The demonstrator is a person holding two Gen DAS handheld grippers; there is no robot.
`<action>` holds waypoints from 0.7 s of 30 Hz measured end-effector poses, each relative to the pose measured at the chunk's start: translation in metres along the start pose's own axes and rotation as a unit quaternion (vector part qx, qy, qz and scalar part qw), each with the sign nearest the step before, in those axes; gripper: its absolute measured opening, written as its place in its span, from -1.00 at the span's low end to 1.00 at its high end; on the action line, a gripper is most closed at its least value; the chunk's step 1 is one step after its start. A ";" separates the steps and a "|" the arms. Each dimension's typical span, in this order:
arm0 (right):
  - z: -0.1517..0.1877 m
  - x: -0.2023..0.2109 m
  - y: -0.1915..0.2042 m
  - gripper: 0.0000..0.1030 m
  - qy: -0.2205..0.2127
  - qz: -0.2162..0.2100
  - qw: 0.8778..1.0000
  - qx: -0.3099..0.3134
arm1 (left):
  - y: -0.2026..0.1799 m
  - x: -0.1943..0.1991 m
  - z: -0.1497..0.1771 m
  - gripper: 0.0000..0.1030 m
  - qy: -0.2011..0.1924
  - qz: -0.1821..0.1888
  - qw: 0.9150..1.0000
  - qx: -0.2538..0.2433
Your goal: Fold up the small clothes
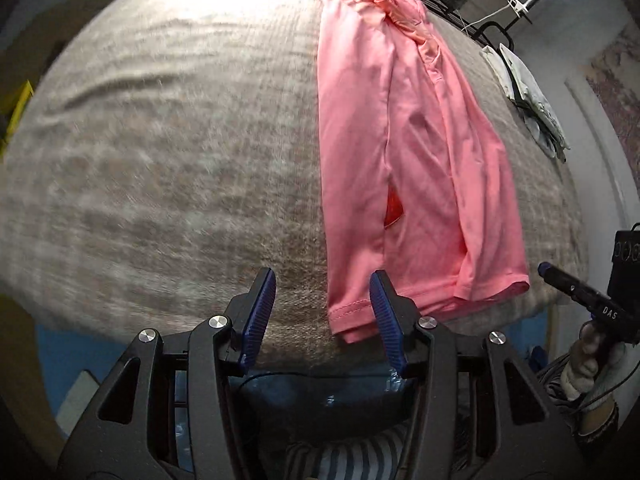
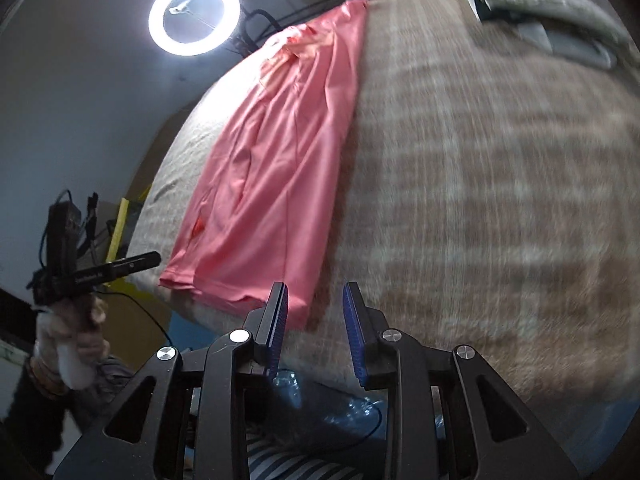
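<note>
With both jaws parted and empty, the near hem of the long-folded pink knit garment (image 1: 404, 168), lying from 12 to 5 o'clock on the grey woven bed cover (image 1: 160, 160), is best pinched at both corners by the left gripper (image 1: 323, 318) and right gripper (image 2: 316, 330), then carried evenly toward the far end.

Beige blanket (image 1: 160, 140); ring light (image 2: 195, 15); grey folded cloth (image 2: 552, 12)
</note>
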State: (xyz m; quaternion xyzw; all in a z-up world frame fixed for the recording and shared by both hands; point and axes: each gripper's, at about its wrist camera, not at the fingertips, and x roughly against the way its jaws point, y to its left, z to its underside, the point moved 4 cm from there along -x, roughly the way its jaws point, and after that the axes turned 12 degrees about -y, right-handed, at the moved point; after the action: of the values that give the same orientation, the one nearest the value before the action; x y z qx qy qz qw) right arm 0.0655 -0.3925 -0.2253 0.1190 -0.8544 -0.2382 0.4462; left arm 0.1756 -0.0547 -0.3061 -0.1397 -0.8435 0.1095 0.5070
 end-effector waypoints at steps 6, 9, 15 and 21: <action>0.007 -0.007 -0.019 -0.26 -0.005 -0.058 0.995 -0.078 | 0.011 -0.005 0.001 -0.02 -0.018 0.063 0.995 0.070; 0.008 -0.015 -0.020 -0.26 0.006 -0.073 0.993 -0.092 | 0.009 -0.003 0.005 -0.03 -0.022 0.079 0.994 0.070; 0.008 -0.025 -0.005 -0.33 0.016 -0.088 0.994 -0.062 | 0.005 -0.013 0.005 -0.91 -0.022 0.069 0.996 0.056; 0.009 -0.025 -0.001 -0.95 0.026 -0.067 0.996 -0.048 | 0.007 0.007 0.007 -1.00 -0.045 0.086 0.992 0.075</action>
State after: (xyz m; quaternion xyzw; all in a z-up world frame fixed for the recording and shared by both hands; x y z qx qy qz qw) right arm 0.0727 -0.3808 -0.2475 0.1609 -0.8199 -0.3053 0.4568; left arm 0.1670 -0.0458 -0.3062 -0.1681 -0.8399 0.2217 0.4660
